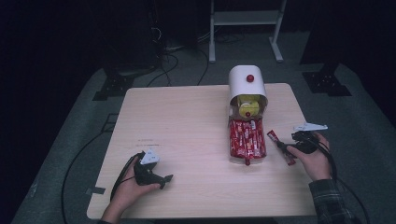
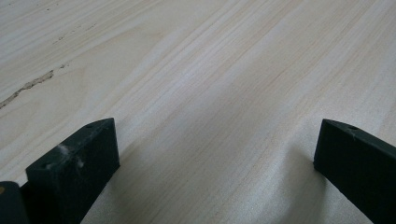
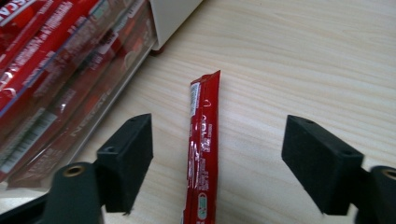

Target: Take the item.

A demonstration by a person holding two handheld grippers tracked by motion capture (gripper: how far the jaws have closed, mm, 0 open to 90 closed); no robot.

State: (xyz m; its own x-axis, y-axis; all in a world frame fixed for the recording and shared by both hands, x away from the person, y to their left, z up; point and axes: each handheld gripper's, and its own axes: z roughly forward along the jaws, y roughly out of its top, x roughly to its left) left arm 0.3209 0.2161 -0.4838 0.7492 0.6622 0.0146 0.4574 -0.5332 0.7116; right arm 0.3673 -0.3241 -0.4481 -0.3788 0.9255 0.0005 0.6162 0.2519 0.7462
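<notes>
A single red stick packet (image 3: 203,149) lies flat on the tabletop (image 1: 187,126), just beside the right wall of the clear tray (image 1: 247,140) that holds a pile of the same packets below the white dispenser (image 1: 247,81). The right tongs (image 3: 215,158) straddle this packet, jaws wide, one on each side and neither touching it. The step looks like a pickup of the loose packet: lower until the jaws flank its middle, close across its narrow width, and keep clear of the tray wall. Well to the left of the tray, the left tongs (image 2: 217,149) rest wide apart over bare wood, holding nothing.
</notes>
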